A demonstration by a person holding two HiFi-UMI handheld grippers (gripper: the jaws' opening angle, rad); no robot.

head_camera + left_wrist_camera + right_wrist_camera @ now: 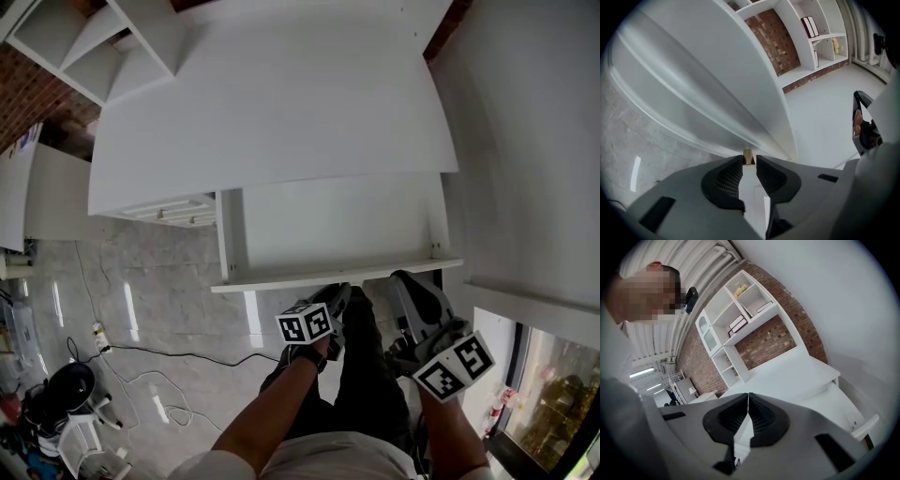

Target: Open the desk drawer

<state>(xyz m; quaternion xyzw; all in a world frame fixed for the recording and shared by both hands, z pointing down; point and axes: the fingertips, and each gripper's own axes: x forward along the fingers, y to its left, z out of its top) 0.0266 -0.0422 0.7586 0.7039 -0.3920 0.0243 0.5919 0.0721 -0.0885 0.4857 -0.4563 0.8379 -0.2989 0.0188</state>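
The white desk (281, 103) fills the head view, and its drawer (328, 225) stands pulled out toward me, with its front panel (281, 280) nearest. My left gripper (339, 292) is at that front panel. In the left gripper view its jaws (749, 159) are shut on the small brass drawer knob (748, 156), which sits between the fingertips under the desk's edge. My right gripper (405, 279) hovers just right of it by the drawer's right end. It (748, 395) is shut with nothing in it.
A white wall (534, 141) runs close along the desk's right side, with a window (553, 394) below it. White shelves (94, 37) stand at the back left against brick. A black cable (159, 356) lies on the grey floor to the left, beside clutter (56, 403).
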